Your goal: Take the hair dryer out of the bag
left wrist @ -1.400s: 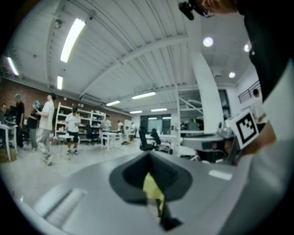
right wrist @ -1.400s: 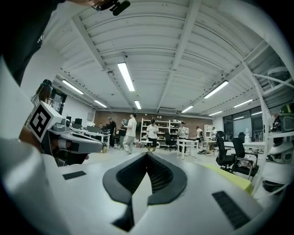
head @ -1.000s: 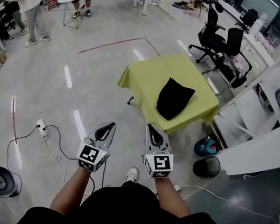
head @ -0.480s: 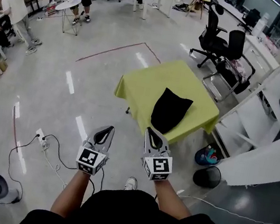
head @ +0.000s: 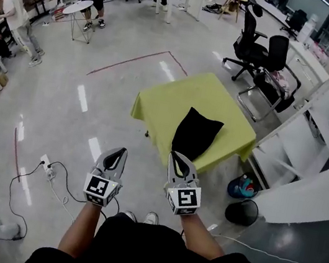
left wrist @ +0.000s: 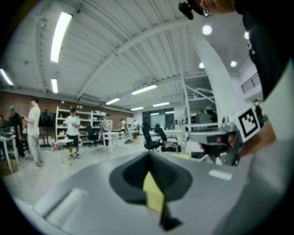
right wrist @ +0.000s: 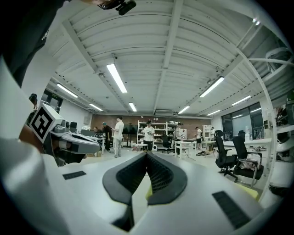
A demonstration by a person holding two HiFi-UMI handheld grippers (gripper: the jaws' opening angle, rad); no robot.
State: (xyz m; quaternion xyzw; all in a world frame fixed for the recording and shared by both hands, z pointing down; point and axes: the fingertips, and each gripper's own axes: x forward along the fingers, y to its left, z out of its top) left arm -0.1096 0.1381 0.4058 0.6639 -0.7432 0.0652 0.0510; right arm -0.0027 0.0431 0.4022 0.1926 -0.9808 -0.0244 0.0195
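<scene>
Both tongs, left gripper (head: 122, 152) and right gripper (head: 176, 157), pinched closed on nothing, pointing toward the black bag (head: 195, 133) lying on the yellow-green table (head: 169, 100).

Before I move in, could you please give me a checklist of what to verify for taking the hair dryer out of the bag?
1. Placing of the black bag: ok, it lies on the yellow-green table.
2. Free left gripper: ok, fingers together, nothing held.
3. Free right gripper: ok, fingers together, nothing held.
4. Grippers at the bag: not ok, both are short of the table.
5. Visible hair dryer: cannot tell, none shows outside the bag.
</scene>
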